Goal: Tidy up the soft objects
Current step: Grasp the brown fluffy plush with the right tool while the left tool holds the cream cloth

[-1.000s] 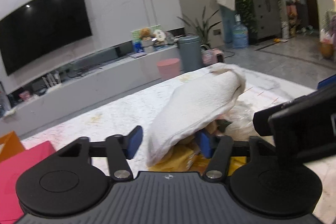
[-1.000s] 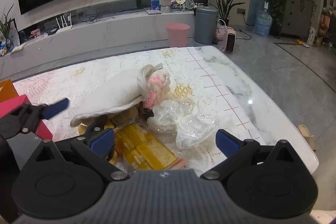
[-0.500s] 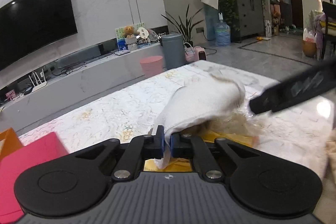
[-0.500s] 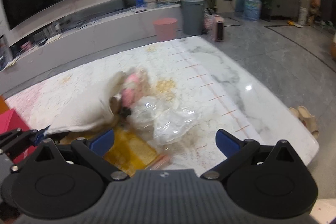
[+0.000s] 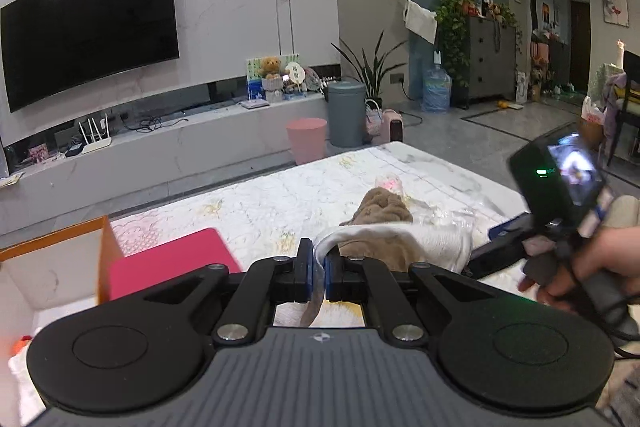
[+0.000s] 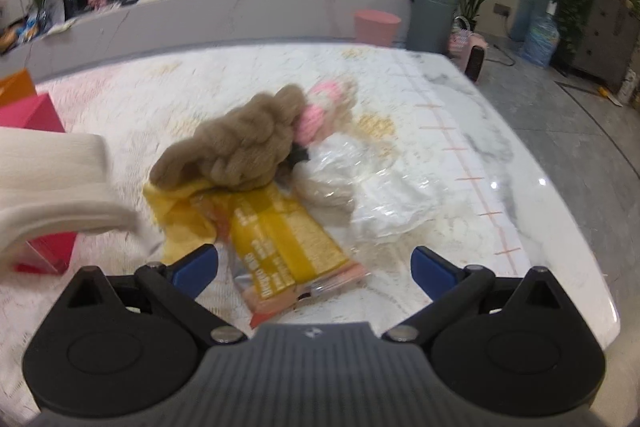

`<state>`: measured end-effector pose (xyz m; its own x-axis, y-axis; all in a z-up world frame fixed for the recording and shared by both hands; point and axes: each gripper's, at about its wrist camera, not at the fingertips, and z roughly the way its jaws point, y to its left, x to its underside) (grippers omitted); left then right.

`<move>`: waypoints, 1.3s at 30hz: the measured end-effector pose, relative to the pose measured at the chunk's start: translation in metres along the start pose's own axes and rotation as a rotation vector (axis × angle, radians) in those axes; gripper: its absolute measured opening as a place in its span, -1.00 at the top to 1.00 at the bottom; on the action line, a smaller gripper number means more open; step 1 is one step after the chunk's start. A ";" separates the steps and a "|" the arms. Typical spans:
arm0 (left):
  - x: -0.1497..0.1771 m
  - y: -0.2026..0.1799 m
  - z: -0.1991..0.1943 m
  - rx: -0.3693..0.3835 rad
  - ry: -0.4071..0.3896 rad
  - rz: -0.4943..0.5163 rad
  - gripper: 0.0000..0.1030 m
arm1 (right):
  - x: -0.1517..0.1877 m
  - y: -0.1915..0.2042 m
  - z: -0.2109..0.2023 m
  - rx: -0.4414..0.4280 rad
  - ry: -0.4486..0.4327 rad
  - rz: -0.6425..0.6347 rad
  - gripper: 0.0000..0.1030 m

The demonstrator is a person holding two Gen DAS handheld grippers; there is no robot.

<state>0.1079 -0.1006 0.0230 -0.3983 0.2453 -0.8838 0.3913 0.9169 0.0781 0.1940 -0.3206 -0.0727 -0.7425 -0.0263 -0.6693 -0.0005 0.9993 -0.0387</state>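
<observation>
The left gripper (image 5: 318,273) is clenched on the edge of the white cloth (image 5: 420,241), its 2 blue pads pinching a fold so the fabric hangs from the jaws and drapes off toward 2 o'clock in the left wrist view. Gripping by an edge makes sense for a limp thing: it lifts clear of the pile without dragging the rest. In the right wrist view the same cloth (image 6: 52,187) sits raised at 9 o'clock, blurred, apart from the heap it would otherwise cover.

The right gripper (image 6: 314,267) is released, fingers spread wide, poised above the near end of the yellow packet (image 6: 280,239) (probably lining up for the next pick, though that is only a guess). Beyond it at 12 o'clock lies the brown knitted item (image 6: 244,151), resting on a yellow cloth (image 6: 180,215) and touching the pink plush (image 6: 320,111) at its far side; crumpled clear plastic (image 6: 384,187) sits at 1 o'clock.

An open orange box (image 5: 60,267) and a pink box (image 5: 168,267) stand at 9 o'clock of the left view, near the held cloth, so I judge one of them is its destination
</observation>
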 end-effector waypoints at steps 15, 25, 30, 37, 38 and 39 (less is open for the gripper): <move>0.050 0.026 -0.017 0.021 0.030 -0.008 0.88 | -0.038 0.016 0.000 -0.084 -0.200 0.200 -0.95; 0.061 0.042 -0.004 0.006 0.078 -0.060 0.88 | -0.045 0.032 0.039 -0.052 -0.137 0.185 -0.89; 0.071 0.045 -0.003 0.004 0.084 -0.096 0.88 | -0.046 0.033 0.046 -0.059 -0.125 0.153 -0.30; 0.074 0.049 -0.007 -0.011 0.070 -0.088 0.88 | -0.046 0.026 0.025 -0.140 -0.160 0.110 0.07; 0.074 0.049 -0.006 -0.013 0.072 -0.091 0.88 | -0.048 0.026 0.019 -0.157 -0.153 0.094 0.08; 0.074 0.051 -0.006 -0.015 0.075 -0.099 0.88 | -0.048 0.028 0.011 -0.173 -0.150 0.072 0.08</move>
<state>0.0934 -0.0337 -0.0357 -0.4959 0.1757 -0.8504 0.3350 0.9422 -0.0007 0.2372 -0.2920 -0.0499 -0.6368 0.0540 -0.7691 -0.0758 0.9883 0.1321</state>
